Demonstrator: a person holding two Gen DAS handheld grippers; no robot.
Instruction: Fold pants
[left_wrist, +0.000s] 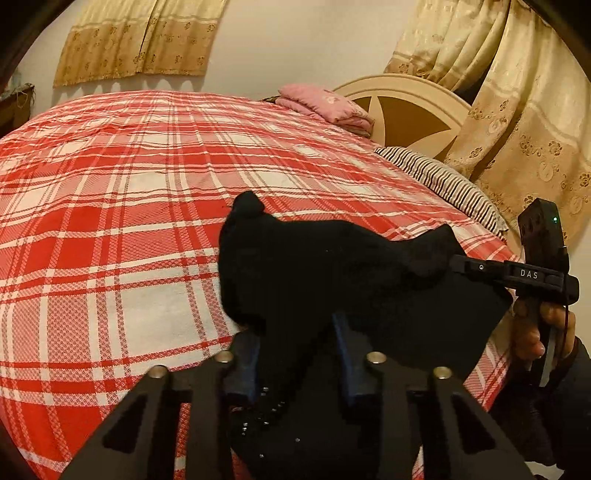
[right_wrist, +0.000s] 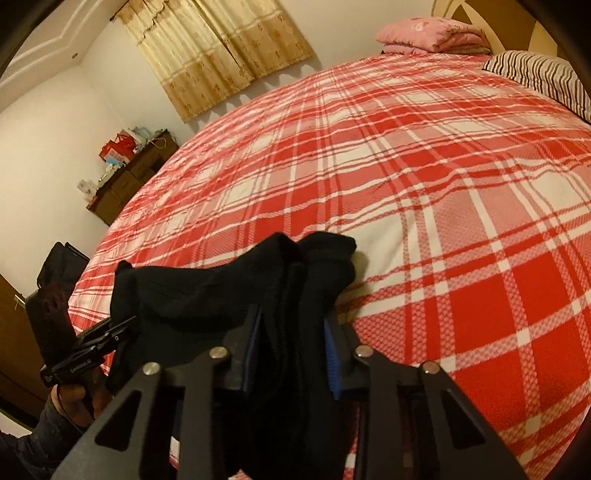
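The black pants (left_wrist: 332, 266) hang bunched between my two grippers above the near edge of the red plaid bed (left_wrist: 147, 184). My left gripper (left_wrist: 295, 332) is shut on one end of the cloth, which spills over its blue pads. My right gripper (right_wrist: 291, 332) is shut on the other end of the pants (right_wrist: 229, 291). The right gripper also shows in the left wrist view (left_wrist: 458, 264), biting the cloth's right edge. The left gripper shows in the right wrist view (right_wrist: 127, 325) at the cloth's left corner.
A striped pillow (left_wrist: 443, 184) and a folded pink blanket (left_wrist: 325, 105) lie at the head of the bed by the cream headboard (left_wrist: 406, 110). A dark dresser (right_wrist: 129, 181) with clutter stands past the bed's far left side. Curtains (left_wrist: 517, 110) hang close on the right.
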